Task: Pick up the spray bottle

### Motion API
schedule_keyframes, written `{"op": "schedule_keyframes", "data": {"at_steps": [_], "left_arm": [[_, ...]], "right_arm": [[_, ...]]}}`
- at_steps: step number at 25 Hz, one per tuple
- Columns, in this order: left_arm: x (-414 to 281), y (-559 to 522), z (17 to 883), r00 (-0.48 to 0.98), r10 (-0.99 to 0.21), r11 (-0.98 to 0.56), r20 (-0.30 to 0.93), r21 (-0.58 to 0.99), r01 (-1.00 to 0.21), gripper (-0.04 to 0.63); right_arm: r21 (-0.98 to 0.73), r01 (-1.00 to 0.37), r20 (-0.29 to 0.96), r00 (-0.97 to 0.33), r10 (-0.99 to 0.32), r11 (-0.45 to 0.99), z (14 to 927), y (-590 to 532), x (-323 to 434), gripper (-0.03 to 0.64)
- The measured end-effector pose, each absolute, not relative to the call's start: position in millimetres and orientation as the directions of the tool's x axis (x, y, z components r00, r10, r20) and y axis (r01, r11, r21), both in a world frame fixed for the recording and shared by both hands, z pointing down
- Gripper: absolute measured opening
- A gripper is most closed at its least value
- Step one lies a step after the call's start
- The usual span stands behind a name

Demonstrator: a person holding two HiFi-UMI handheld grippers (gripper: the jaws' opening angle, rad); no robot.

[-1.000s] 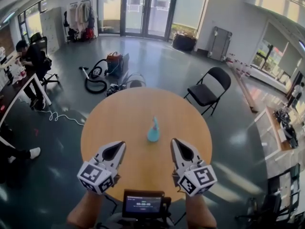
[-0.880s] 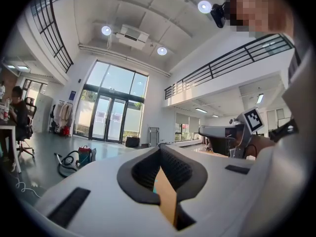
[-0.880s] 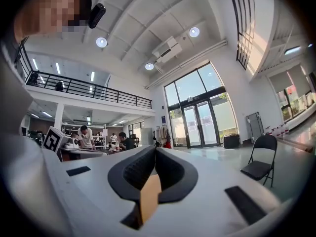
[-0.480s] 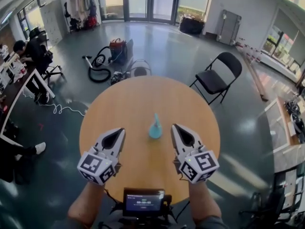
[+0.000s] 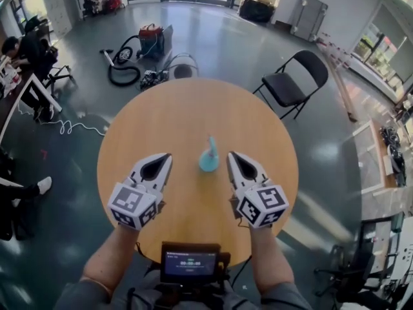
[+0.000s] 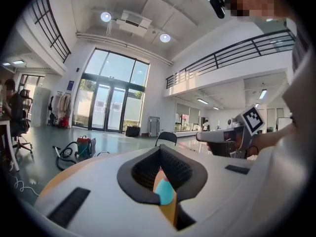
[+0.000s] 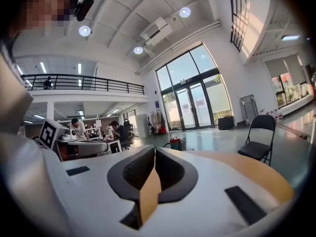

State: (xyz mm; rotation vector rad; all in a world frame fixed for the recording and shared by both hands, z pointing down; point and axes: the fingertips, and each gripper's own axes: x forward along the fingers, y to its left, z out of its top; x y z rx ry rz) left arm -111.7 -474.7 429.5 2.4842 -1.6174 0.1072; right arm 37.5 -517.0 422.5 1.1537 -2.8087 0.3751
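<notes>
A small turquoise spray bottle [image 5: 208, 157] stands upright near the middle of the round wooden table [image 5: 161, 118]. My left gripper [image 5: 165, 157] hovers to its left, jaws shut and empty. My right gripper [image 5: 231, 155] hovers just right of the bottle, also shut with nothing in it. Both point away from me, level with the bottle. In the left gripper view the bottle [image 6: 164, 191] shows through the notch of the closed jaws, with the right gripper [image 6: 200, 137] off to the right. The right gripper view shows only tabletop past its own jaws [image 7: 154, 149].
A black folding chair [image 5: 292, 79] stands beyond the table at the right. A vacuum and hose [image 5: 132, 57] lie on the floor beyond the table's far left. A person sits at a desk [image 5: 16, 70] at far left. A screen [image 5: 190, 263] hangs below me.
Both grippers moved forward over the table and lower, ending on either side of the bottle. The head view tilted down, so the table fills more of it. Jaws stayed shut.
</notes>
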Motion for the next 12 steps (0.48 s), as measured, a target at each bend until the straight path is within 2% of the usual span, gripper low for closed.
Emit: {"op": "schedule_keyframes", "data": {"at_steps": [6,7,8,12], "left_arm": [[-113,-491,470,0.406,-0.892,-0.387,0.198,0.129,-0.913,0.005],[-113,-493,477,0.408,-0.89,-0.388,0.203,0.134,-0.912,0.005],[-113,-494,484,0.412,-0.887,-0.39,0.208,0.139,-0.91,0.006],[-112,-495,510,0.431,-0.872,-0.399,0.233,0.172,-0.901,0.098]], "right_arm": [[-0.2,-0.743,0.268,-0.668,-0.694,0.639,477,-531,44,0.025],[-0.193,-0.74,0.282,-0.671,-0.686,0.644,485,-532,44,0.116],[-0.193,-0.735,0.287,-0.676,-0.679,0.651,490,-532,43,0.156],[-0.217,-0.725,0.293,-0.687,-0.665,0.654,511,-534,44,0.155]]}}
